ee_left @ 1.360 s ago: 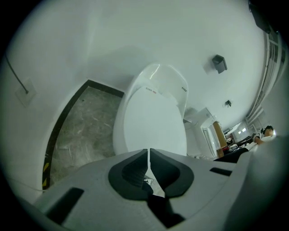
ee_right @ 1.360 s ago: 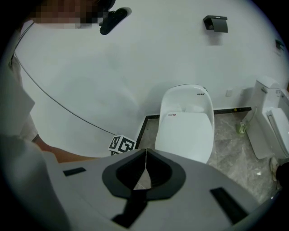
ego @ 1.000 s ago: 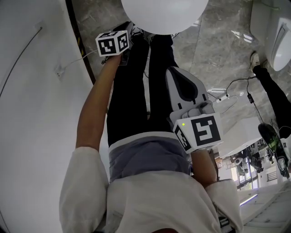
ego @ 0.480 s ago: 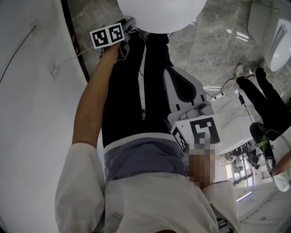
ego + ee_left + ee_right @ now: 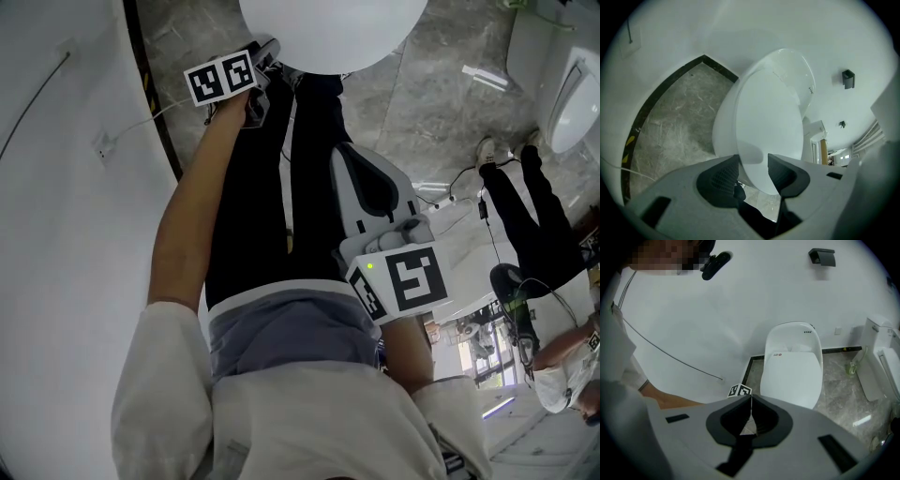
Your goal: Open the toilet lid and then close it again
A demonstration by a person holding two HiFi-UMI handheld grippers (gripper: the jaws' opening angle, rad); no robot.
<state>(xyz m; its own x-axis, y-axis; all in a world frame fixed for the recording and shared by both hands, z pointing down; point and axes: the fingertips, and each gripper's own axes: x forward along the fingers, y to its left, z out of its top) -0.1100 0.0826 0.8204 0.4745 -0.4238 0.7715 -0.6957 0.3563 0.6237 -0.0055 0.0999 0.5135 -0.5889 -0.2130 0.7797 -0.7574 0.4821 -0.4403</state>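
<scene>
Left gripper [image 5: 753, 161] fingers just opening at toilet lid [image 5: 768, 124], right gripper [image 5: 750, 398] fingers shut, empty; two toilets, second toilet [image 5: 880, 365] escaping left gripper view.

A: Floor, what was it like?

B: Grey marble-look tile floor [image 5: 441, 84], w/ a dark border strip [image 5: 150, 103] along the white wall.

A: And on it?

B: White ceramic toilet [image 5: 792, 366], lid down, backed to the wall. 2nd white toilet [image 5: 562, 84] stood well apart, right side. Black cable [image 5: 481, 202] lay loose btw them, near a bystander's white shoe [image 5: 486, 150].

White toilet lid [image 5: 791, 375] — down, flat
</scene>
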